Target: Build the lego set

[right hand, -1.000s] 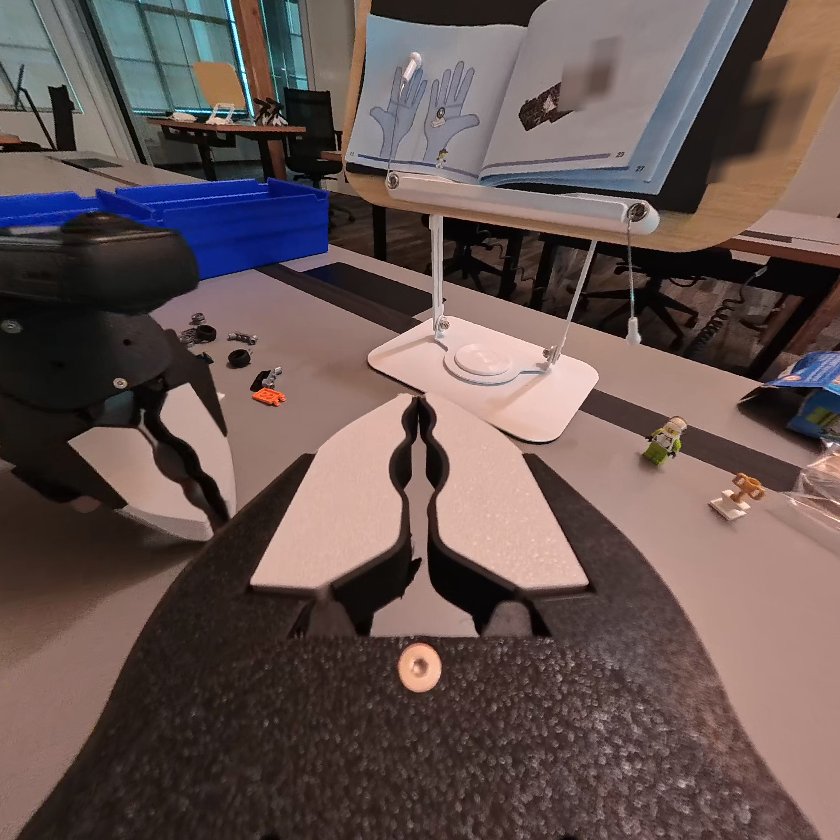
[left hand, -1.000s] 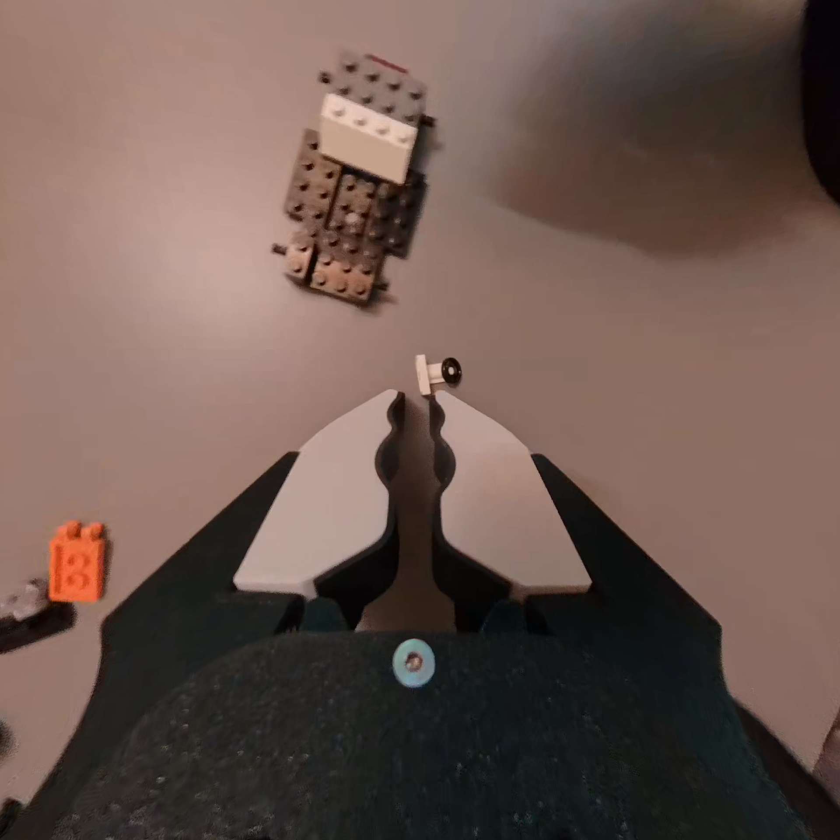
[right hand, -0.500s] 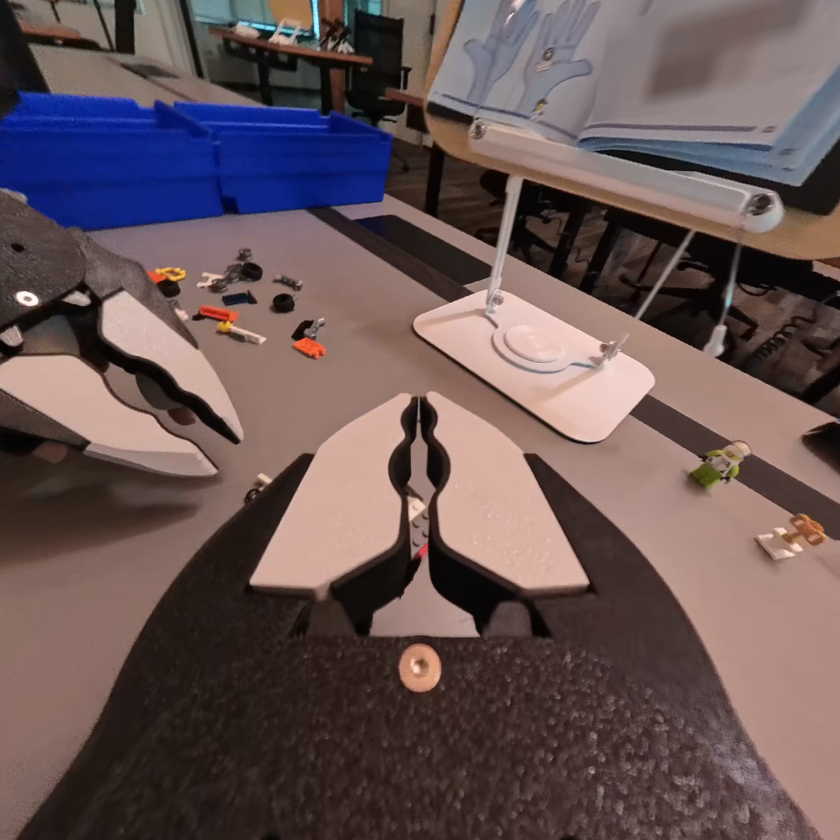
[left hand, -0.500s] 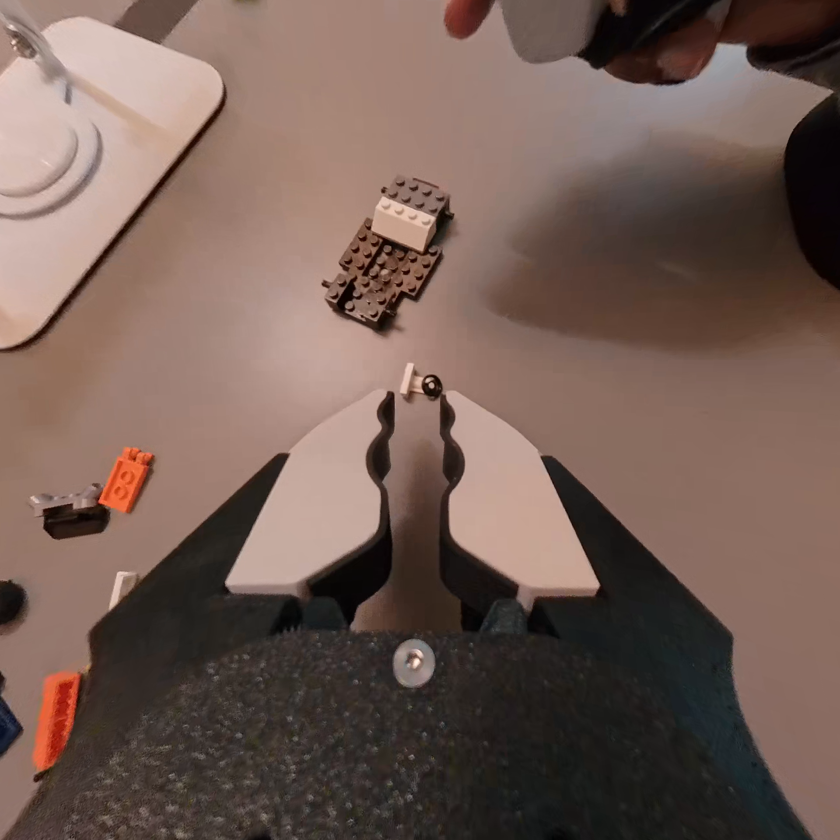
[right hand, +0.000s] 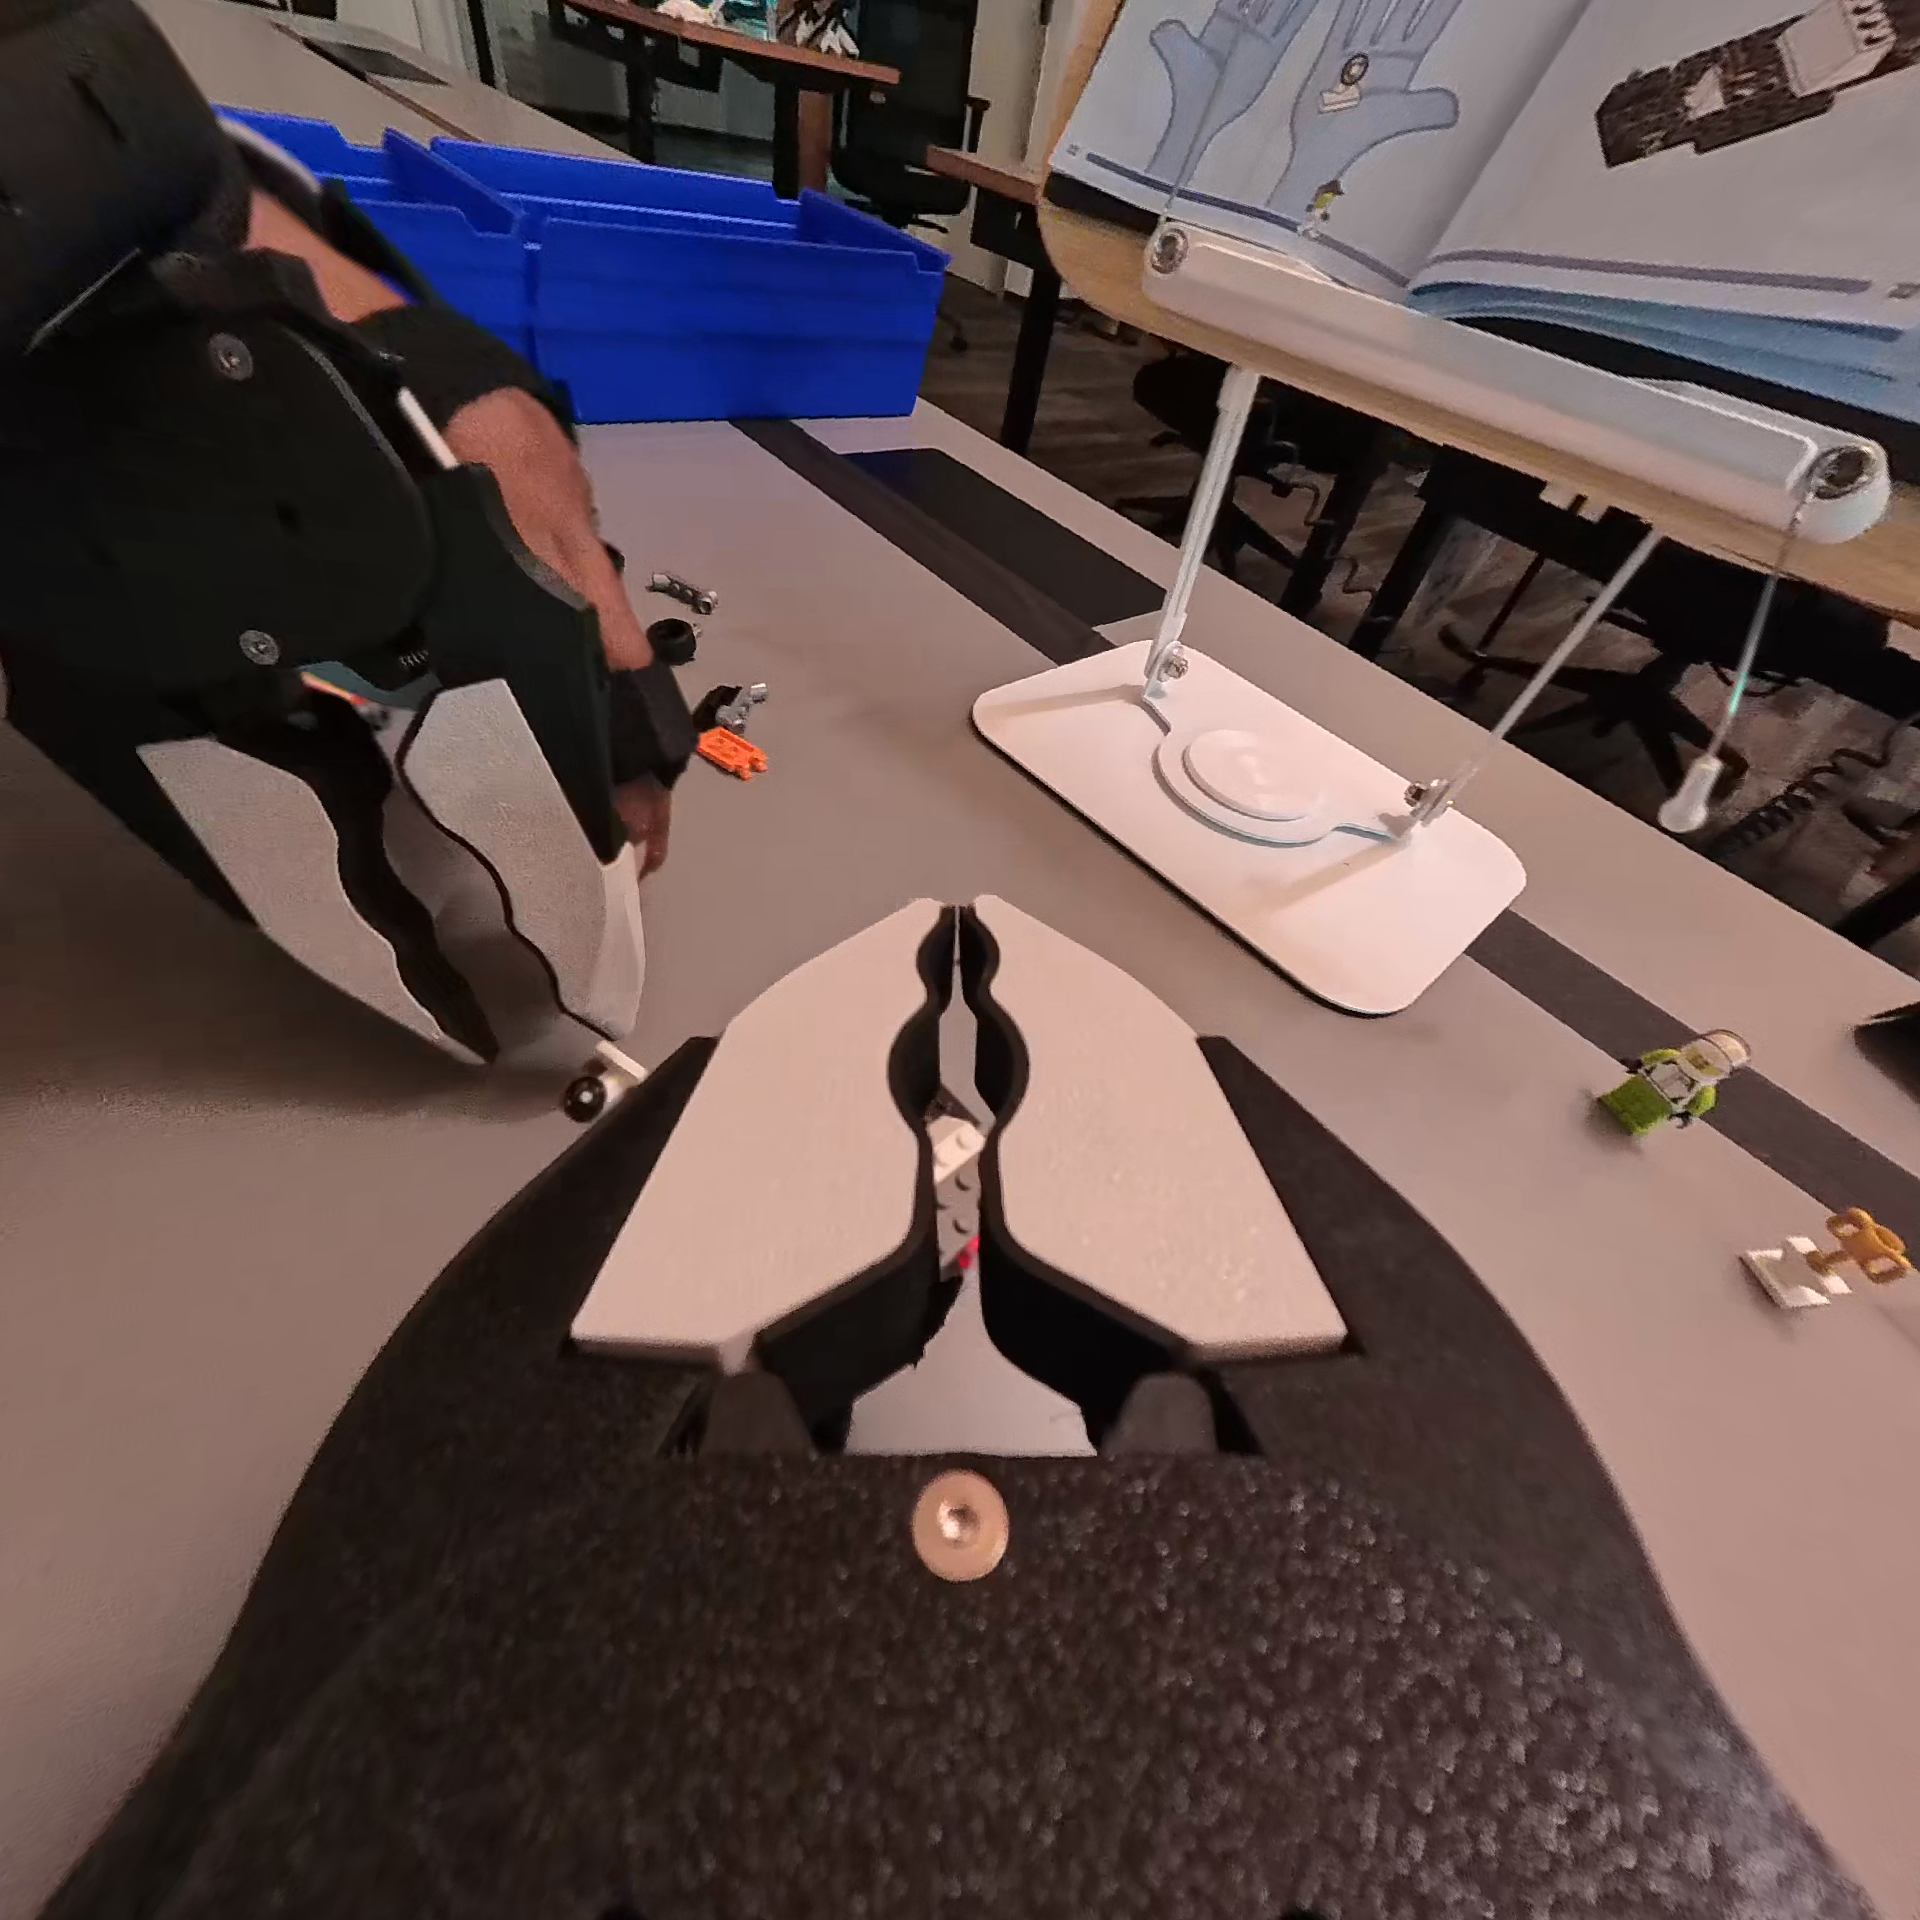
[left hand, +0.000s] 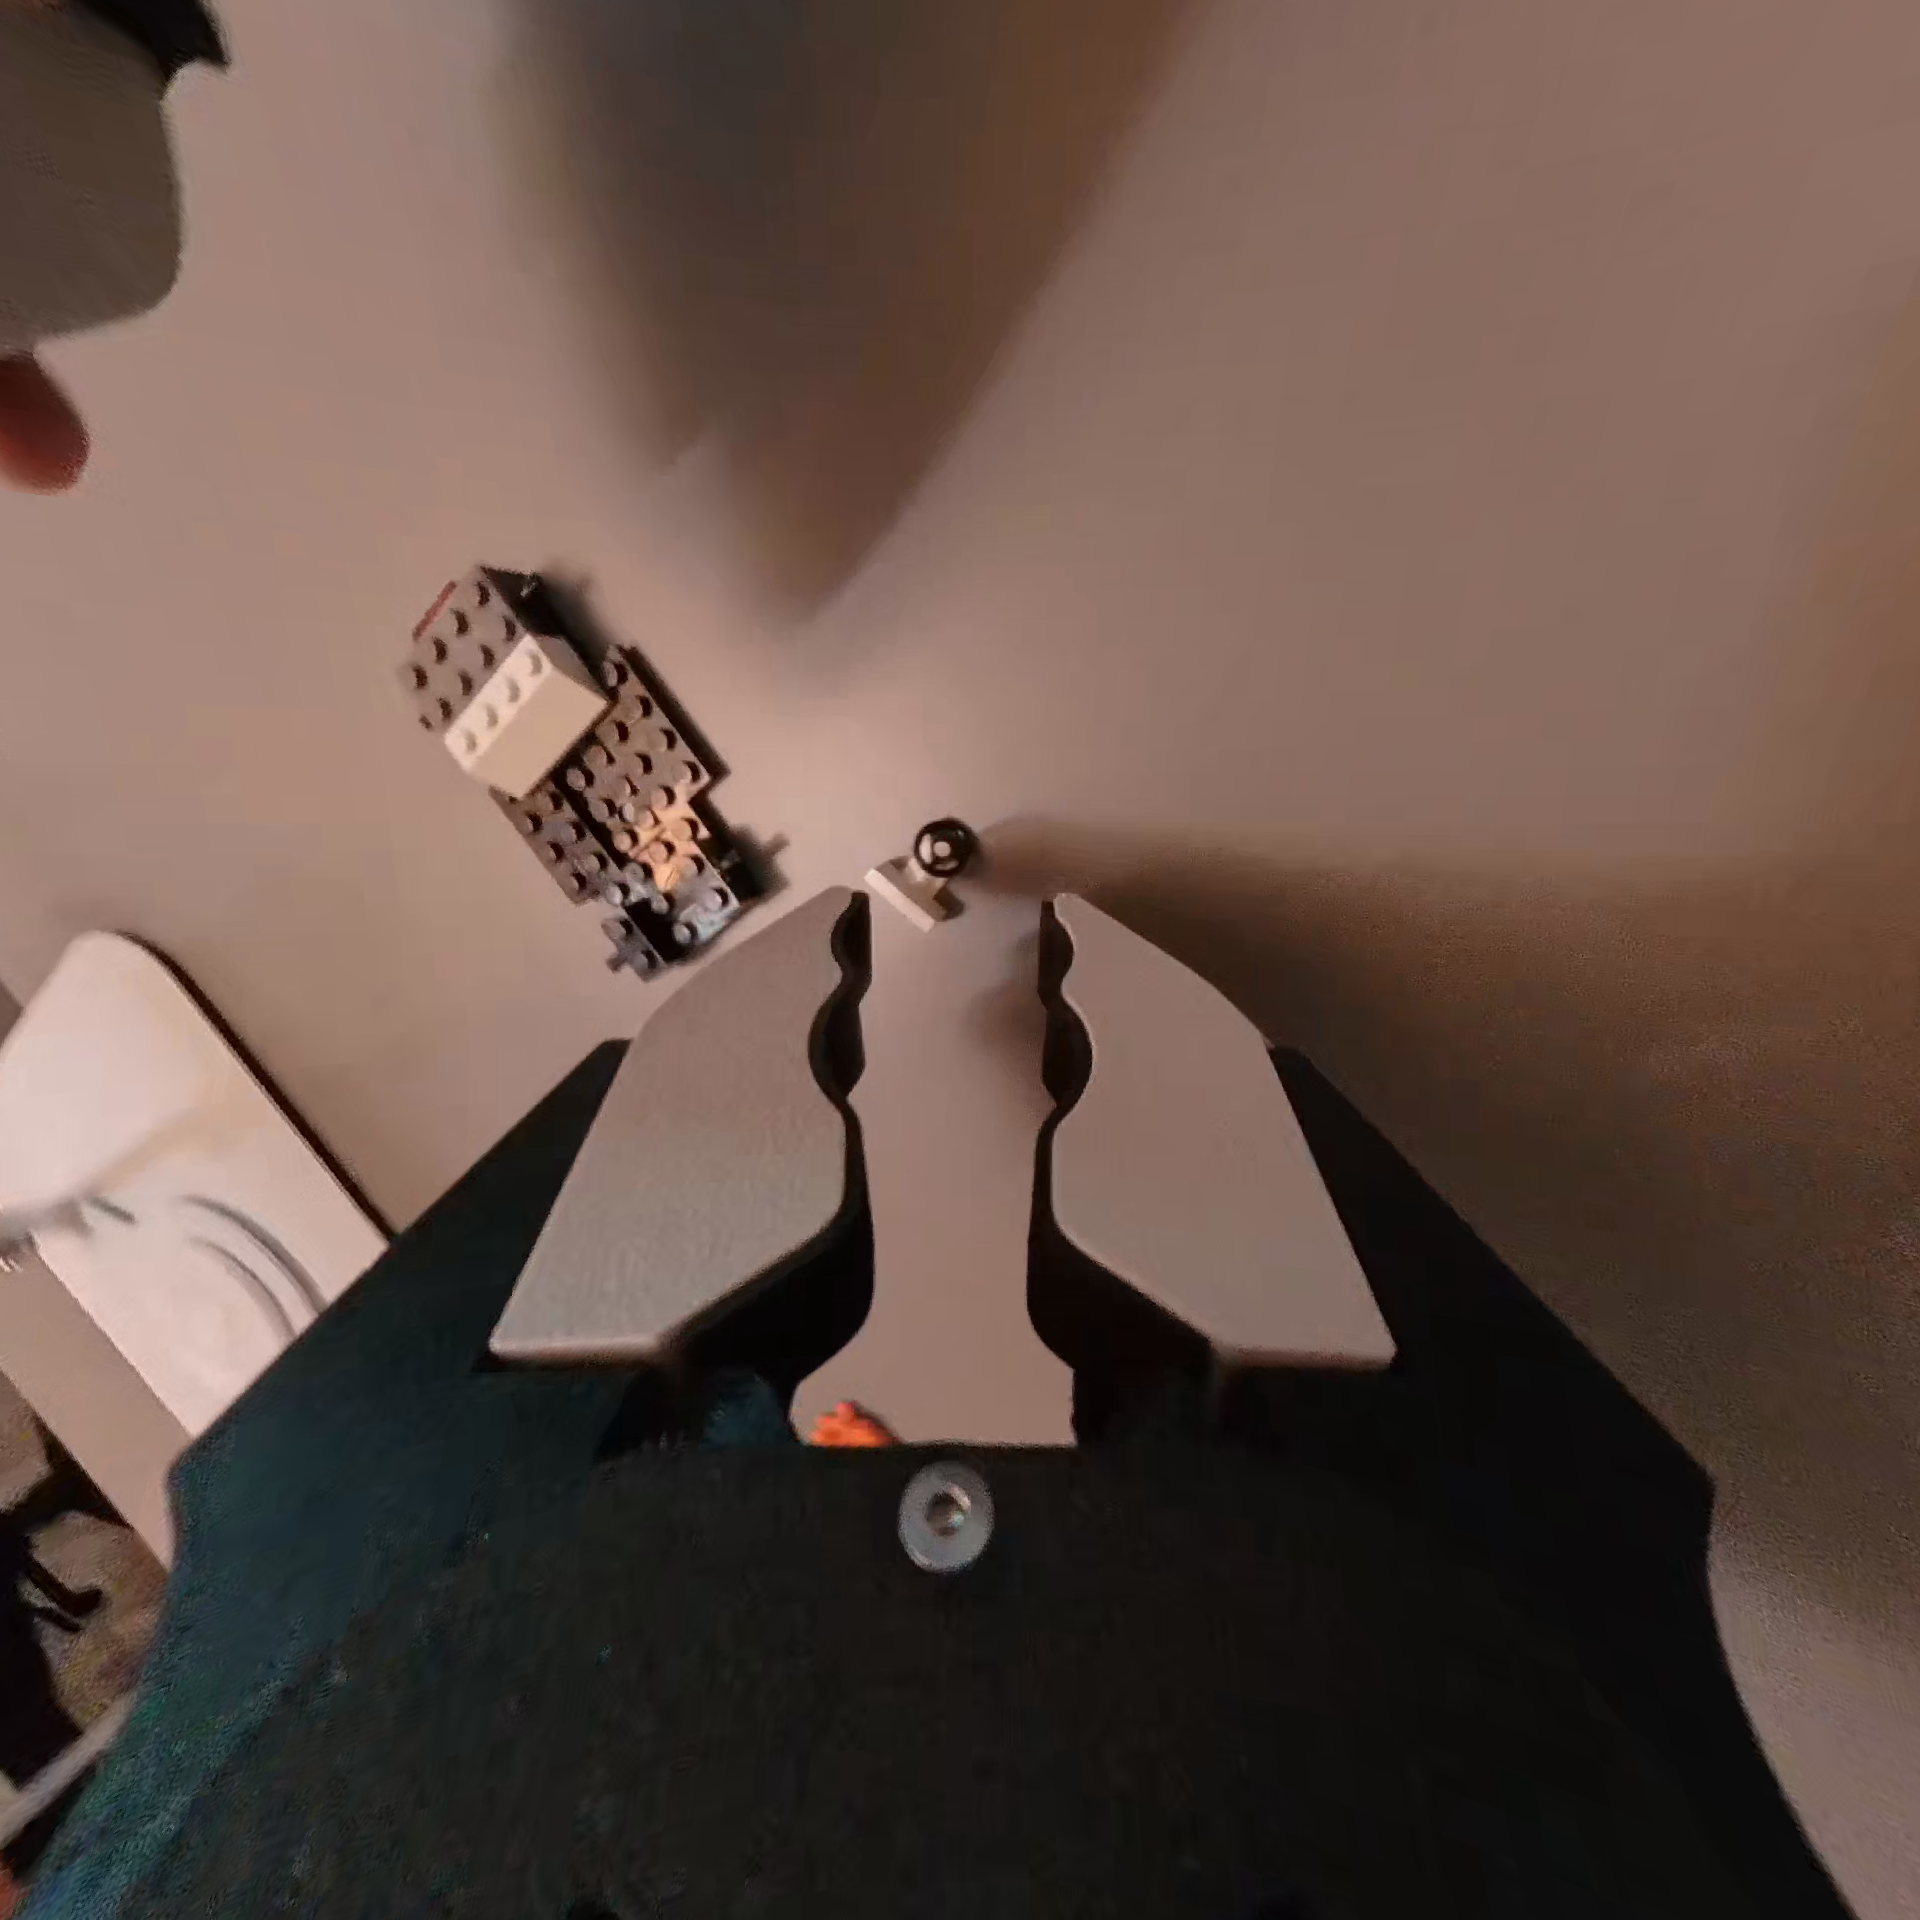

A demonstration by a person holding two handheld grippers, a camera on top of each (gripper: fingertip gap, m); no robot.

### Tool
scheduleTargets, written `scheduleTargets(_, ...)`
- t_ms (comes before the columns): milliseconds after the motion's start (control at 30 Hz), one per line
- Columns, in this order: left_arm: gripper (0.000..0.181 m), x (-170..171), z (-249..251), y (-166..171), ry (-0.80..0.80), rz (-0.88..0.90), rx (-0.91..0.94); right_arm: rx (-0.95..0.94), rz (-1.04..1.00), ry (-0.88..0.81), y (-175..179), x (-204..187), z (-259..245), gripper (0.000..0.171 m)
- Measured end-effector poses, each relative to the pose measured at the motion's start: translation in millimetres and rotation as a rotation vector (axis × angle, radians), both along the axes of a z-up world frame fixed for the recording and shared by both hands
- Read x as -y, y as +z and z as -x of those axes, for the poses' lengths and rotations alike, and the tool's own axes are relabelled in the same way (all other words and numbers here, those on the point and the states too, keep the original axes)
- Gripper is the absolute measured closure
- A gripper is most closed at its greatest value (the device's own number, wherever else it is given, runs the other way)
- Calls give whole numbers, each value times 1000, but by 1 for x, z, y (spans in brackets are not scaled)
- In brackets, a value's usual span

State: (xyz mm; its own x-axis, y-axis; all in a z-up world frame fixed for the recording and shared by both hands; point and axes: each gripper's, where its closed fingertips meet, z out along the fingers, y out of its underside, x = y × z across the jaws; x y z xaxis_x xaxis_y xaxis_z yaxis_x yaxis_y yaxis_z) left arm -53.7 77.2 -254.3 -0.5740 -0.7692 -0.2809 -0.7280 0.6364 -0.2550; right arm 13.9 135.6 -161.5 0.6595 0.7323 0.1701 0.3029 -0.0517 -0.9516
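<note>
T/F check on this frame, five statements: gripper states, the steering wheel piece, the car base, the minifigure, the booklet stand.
1. The left gripper is open. True.
2. The small steering wheel piece is clamped between the left gripper's fingers. False: it lies on the table just ahead of the fingertips, ungripped.
3. The right gripper is shut and holds nothing. True: the partly built car base lies on the table below it.
4. The green minifigure is mounted on the car base. False: it lies by itself on the table, right of the white booklet stand.
5. The stand is empty. False: it holds an open instruction booklet.
</note>
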Motion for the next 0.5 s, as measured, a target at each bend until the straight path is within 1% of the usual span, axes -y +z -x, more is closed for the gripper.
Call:
scheduleTargets(167, 153, -1, -8, -4, -162, 37, -150, 10, 4, -38, -4, -9, -13, 171)
scheduleTargets(233, 154, 1, -7, -8, -202, 49, -210, 6, 8, -47, -4, -11, -16, 171)
scheduleTargets(300, 161, 1, -4, -12, -217, 63, -265, 5, 9, -51, -3, -12, -18, 171)
scheduleTargets(367, 170, 1, -5, -13, -194, 86, -269, 9, 8, -52, -4, -13, -19, 171)
scheduleTargets(433, 171, 1, -6, -13, -135, 116, -265, 13, 9, -51, -4, -12, -19, 171)
scheduleTargets(500, 171, 0, -8, -13, -36, 141, -224, 15, 11, -47, -5, -12, -18, 171)
